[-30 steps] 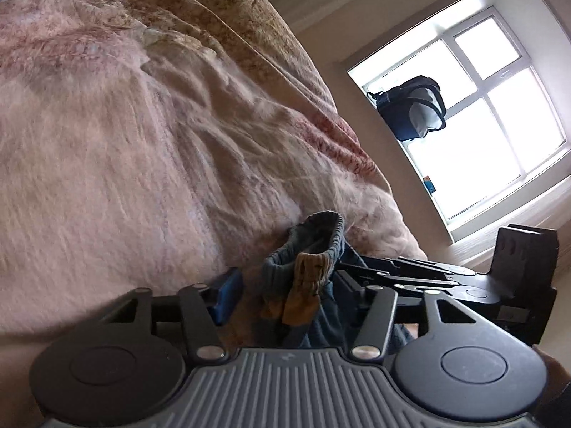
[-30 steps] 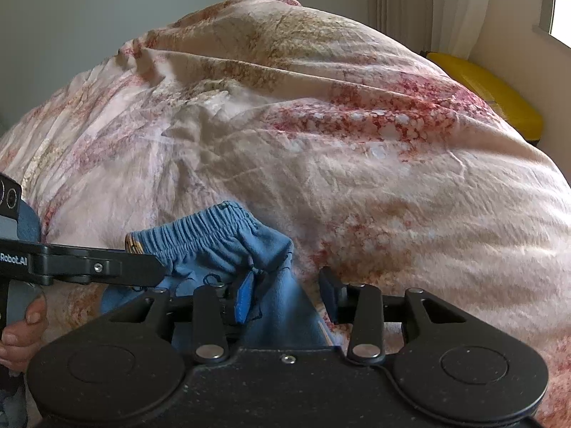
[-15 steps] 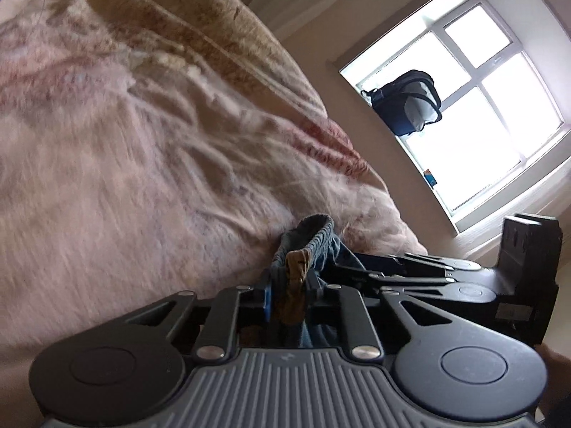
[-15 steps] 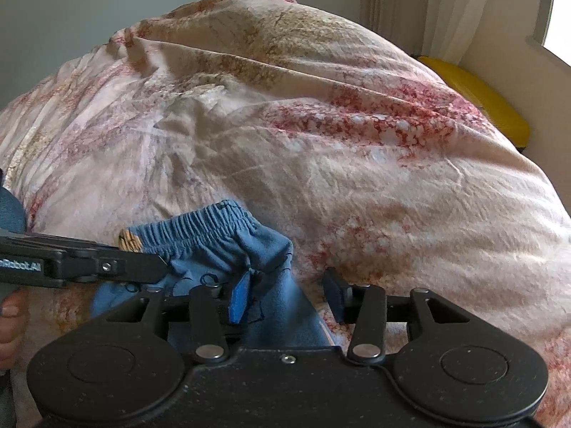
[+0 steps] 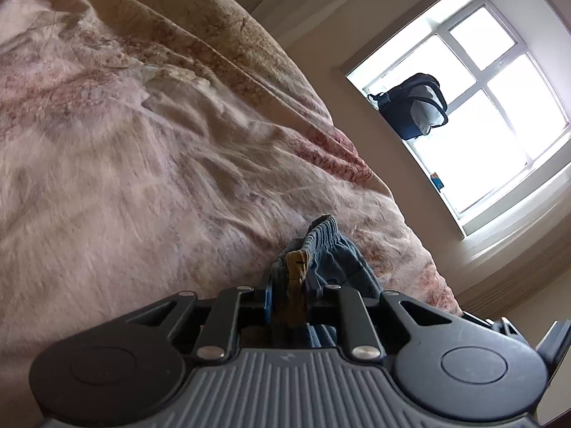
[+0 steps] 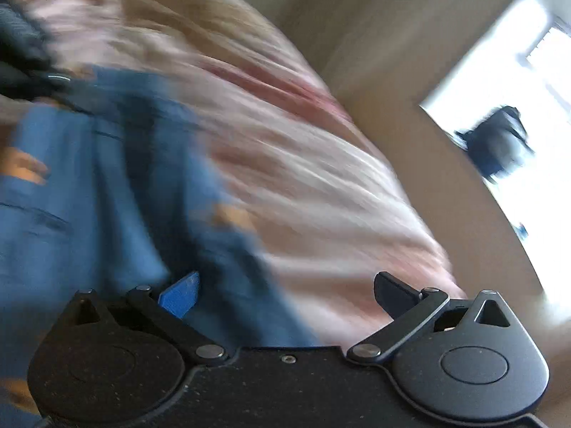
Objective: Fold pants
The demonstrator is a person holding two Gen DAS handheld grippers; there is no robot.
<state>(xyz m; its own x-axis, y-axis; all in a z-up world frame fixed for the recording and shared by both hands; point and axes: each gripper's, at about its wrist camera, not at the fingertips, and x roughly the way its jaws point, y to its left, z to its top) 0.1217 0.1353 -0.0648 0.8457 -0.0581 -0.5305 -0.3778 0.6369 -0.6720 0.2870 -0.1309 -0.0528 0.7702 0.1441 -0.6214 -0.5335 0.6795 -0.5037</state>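
Blue cotton pants with a gathered waistband [image 5: 323, 246] lie on the pink floral bed quilt [image 5: 142, 185], low centre, pinched by the left gripper [image 5: 287, 299]; the right gripper [image 6: 285, 294], jaws just spread wide with cloth between but unpressed, should regrip further along the waistband.

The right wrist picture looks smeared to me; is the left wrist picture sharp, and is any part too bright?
Right wrist view: strong motion blur smears the blue pants and bedspread; only the right gripper is crisp. Left wrist view: sharp, the left gripper shut on the waistband; the window is overexposed, fisheye bends its frame.
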